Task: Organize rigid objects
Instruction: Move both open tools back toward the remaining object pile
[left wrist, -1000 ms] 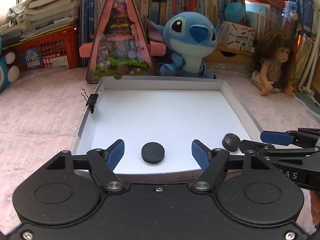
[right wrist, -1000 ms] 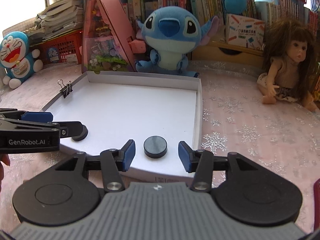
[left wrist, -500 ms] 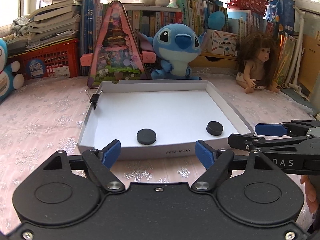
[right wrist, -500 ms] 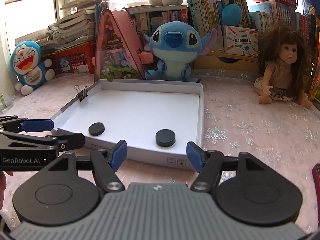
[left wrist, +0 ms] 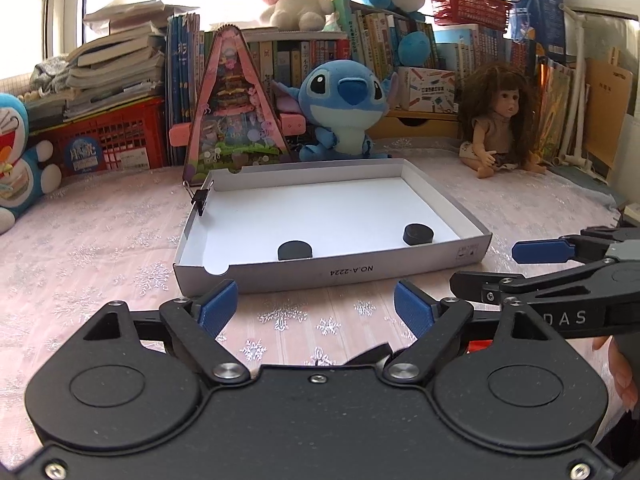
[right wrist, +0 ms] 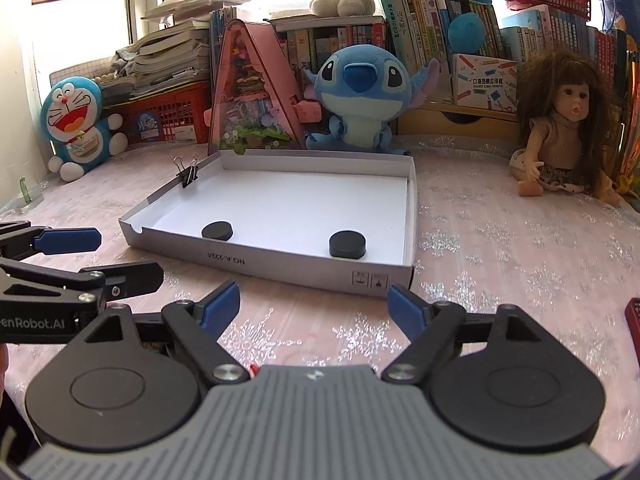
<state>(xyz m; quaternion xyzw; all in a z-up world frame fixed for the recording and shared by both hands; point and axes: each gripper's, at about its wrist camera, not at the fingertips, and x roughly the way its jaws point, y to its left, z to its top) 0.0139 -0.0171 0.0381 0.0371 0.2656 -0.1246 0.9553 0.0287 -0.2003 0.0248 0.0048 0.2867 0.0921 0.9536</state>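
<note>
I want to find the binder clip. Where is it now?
The binder clip sits on the left wall of the white box, near its far corner, just in front of the pink triangular toy.

Two flat black discs sit in the white box lid: left disc and right disc, both lying flat near its front edge, well apart.
</note>
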